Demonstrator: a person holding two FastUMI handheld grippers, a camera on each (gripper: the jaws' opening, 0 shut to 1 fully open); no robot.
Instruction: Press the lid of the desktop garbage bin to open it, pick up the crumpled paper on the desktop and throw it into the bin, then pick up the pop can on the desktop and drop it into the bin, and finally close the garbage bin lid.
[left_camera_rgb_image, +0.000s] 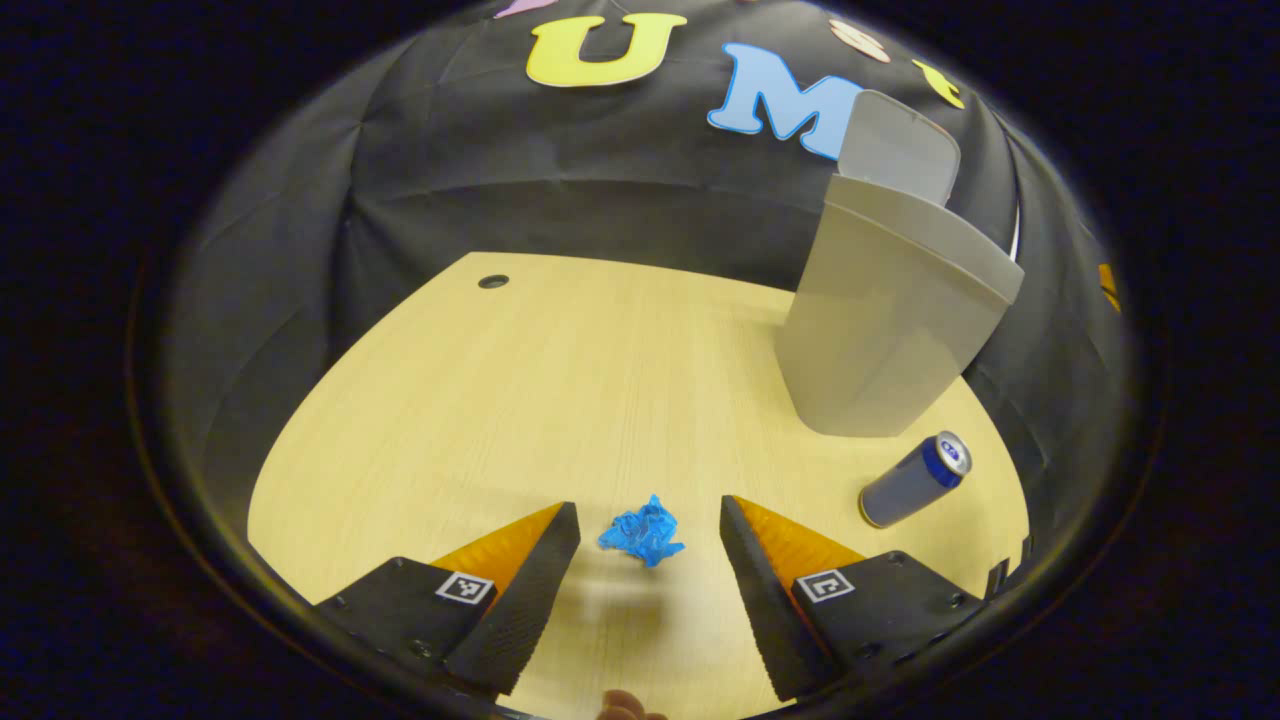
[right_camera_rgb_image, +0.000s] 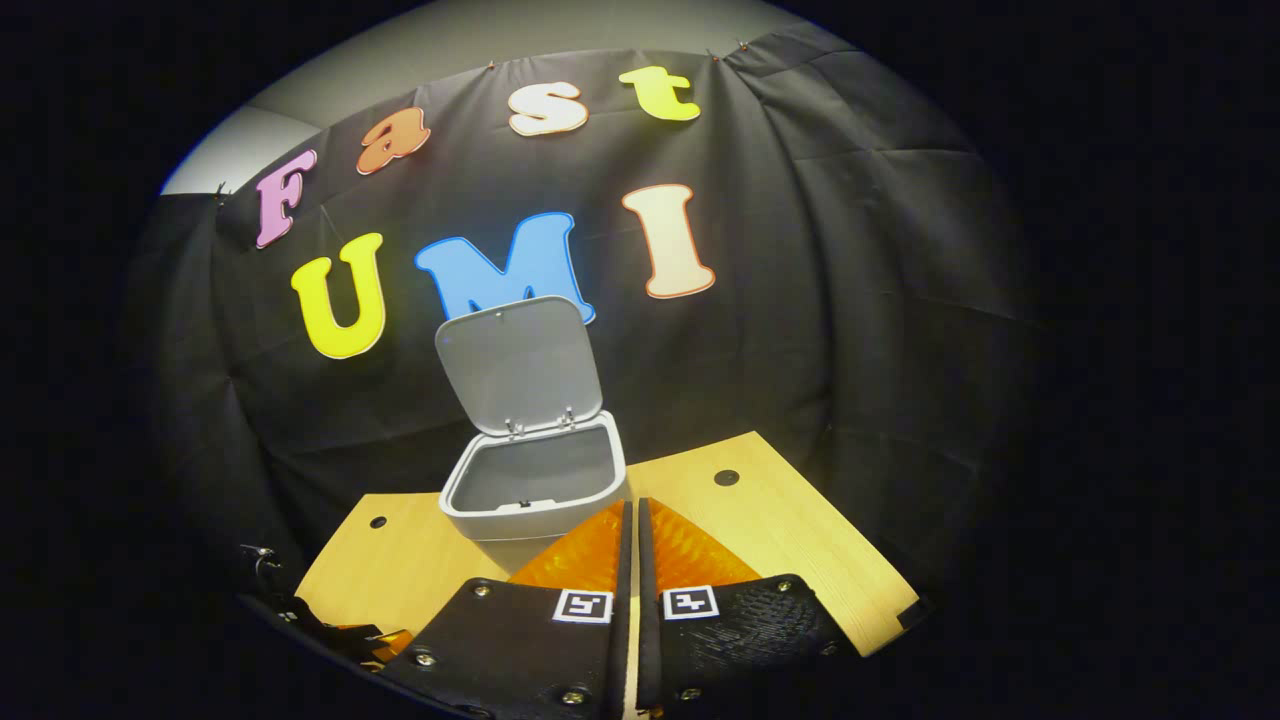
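In the left gripper view a crumpled blue paper (left_camera_rgb_image: 643, 532) lies on the wooden desktop (left_camera_rgb_image: 560, 380), between and just ahead of my open left gripper (left_camera_rgb_image: 650, 515), untouched. A blue-grey pop can (left_camera_rgb_image: 915, 479) lies on its side to the right, in front of the grey bin (left_camera_rgb_image: 880, 310), whose lid (left_camera_rgb_image: 897, 146) stands up. In the right gripper view the bin (right_camera_rgb_image: 535, 485) is seen from above with its lid (right_camera_rgb_image: 520, 362) raised and its inside bare. My right gripper (right_camera_rgb_image: 632, 515) is shut, empty, held above the desktop just before the bin's rim.
The desktop has a round cable hole (left_camera_rgb_image: 493, 281) at the far left and two such holes (right_camera_rgb_image: 727, 477) in the right gripper view. Black cloth walls surround the desk. Part of the other gripper (right_camera_rgb_image: 330, 625) shows at the lower left of the right gripper view.
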